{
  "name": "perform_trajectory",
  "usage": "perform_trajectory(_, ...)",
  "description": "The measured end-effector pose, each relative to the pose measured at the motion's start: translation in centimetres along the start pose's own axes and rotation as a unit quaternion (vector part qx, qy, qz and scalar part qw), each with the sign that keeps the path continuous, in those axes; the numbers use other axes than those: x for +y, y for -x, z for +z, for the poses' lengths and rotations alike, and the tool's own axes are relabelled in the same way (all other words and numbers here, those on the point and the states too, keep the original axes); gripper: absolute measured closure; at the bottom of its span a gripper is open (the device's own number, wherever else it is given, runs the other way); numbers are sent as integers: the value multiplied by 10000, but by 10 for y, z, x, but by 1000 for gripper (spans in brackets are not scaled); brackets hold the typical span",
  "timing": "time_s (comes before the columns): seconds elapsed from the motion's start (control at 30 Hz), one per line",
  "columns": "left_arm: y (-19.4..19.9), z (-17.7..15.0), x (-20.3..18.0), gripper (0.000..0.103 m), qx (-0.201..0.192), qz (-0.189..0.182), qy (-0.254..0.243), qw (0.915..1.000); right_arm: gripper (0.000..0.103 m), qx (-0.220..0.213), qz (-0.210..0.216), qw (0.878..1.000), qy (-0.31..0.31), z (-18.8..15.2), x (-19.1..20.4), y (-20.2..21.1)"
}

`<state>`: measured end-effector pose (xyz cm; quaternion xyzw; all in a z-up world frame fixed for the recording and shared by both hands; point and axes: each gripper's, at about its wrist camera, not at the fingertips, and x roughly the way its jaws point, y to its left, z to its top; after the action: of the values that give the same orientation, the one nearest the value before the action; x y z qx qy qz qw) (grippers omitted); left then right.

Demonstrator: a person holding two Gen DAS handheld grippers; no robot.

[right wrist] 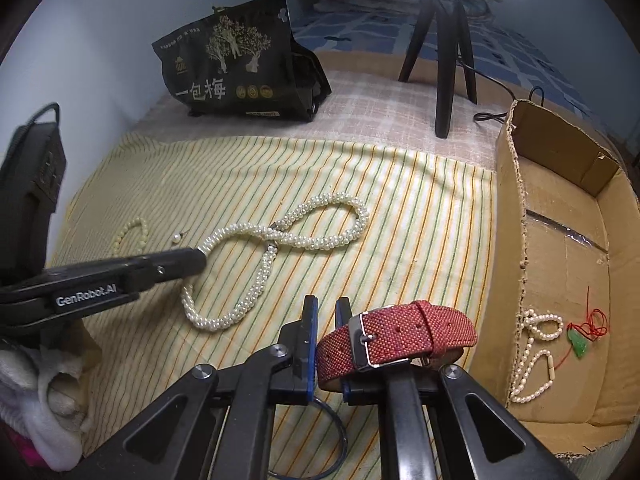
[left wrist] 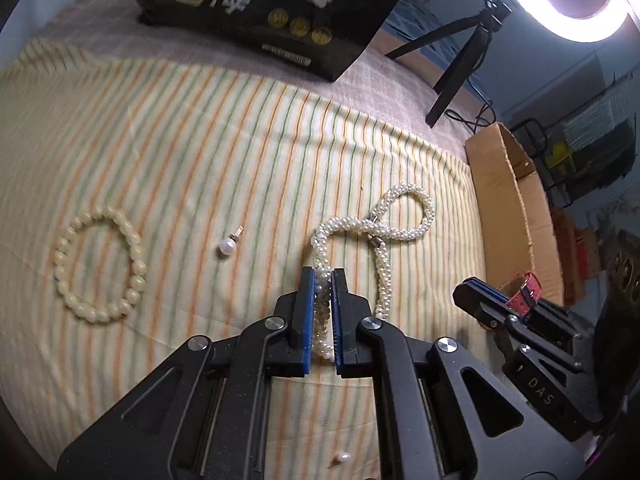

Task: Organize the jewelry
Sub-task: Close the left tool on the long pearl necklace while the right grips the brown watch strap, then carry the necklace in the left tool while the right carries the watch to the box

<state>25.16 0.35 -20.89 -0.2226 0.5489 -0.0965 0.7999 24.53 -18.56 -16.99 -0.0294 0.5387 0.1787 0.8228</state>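
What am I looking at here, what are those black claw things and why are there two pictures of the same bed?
The black claws are hand-held grippers, one in each of a person's hands, each with a small wide-angle camera looking along its two fingers. So one picture is seen from the left gripper, the other from the right gripper.

On the striped cloth lie a cream bead bracelet and a loose pearl earring. The left gripper is shut on a thick pearl necklace, most of which lies on the cloth. The right gripper is shut on a red watch strap.

To the right sits a cardboard box, already holding a thin pearl strand and a green pendant on red cord.
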Motion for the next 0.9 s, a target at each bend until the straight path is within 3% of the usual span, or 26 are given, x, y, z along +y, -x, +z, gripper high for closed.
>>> perform_trajectory(0.17,18,8,-1,98,-121,-675,355,9970,96,-77,88,9998,-158,3,-10,6)
perform_trajectory(0.4,65,22,-17,98,-565,-1298,320,9894,97,-317,335,9982,-395,8,-19,27)
perform_trajectory(0.63,114,30,-38,98,-1009,-1564,128,9824,97,-681,485,9955,-446,15,-18,63)
perform_trajectory(0.9,146,27,-65,98,-1219,-1664,-138,9784,97,-1040,421,9926,-457,16,-20,108)
